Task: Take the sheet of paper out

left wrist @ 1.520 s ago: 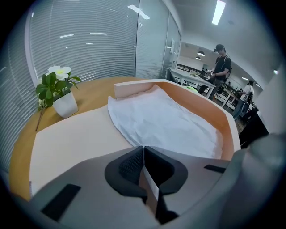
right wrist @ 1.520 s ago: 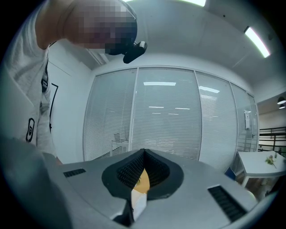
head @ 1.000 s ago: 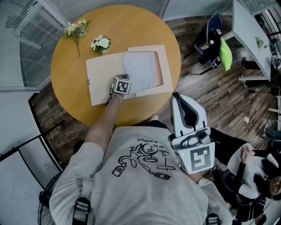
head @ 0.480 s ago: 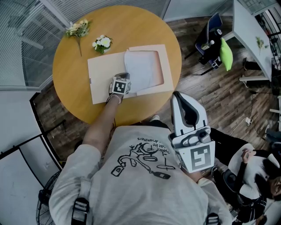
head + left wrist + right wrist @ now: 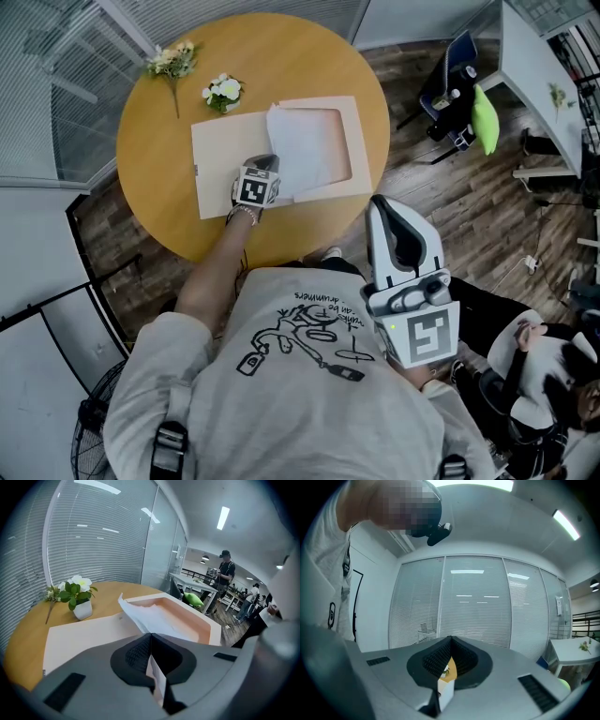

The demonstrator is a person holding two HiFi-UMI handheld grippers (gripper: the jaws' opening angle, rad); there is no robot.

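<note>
**A:** Which way does the sheet lie from the gripper that has it?

**B:** Up and to the right in the head view. The left gripper [image 5: 150, 637] sits low and left of the centre of the worktop [image 5: 159, 112], where the open lid [image 5: 220, 164] meets the shallow box [image 5: 355, 141]. Its jaws are pinched together on the near left corner of the sheet of paper [image 5: 305, 150]. From that corner the sheet slopes away across the box's recess towards the upper right of the frame.

**A:** So most of it is inside the box?

**B:** Yes. It lies over the recess. In the left gripper view its far left corner stands up above the lid, and the held edge runs straight into the jaws.

**A:** Then the pull goes the other way?

**B:** I'd judge so: up and back towards the lower left, along the sheet's own length, so it clears the rim without creasing. A sideways drag could catch the far edge on the box wall or tear the pinched corner.

**A:** And the other gripper?

**B:** The right gripper [image 5: 449, 641] is at the lower right of the head view, near the person's chest and well apart from the box. Its jaws are closed on nothing. The left one is far nearer.
</note>
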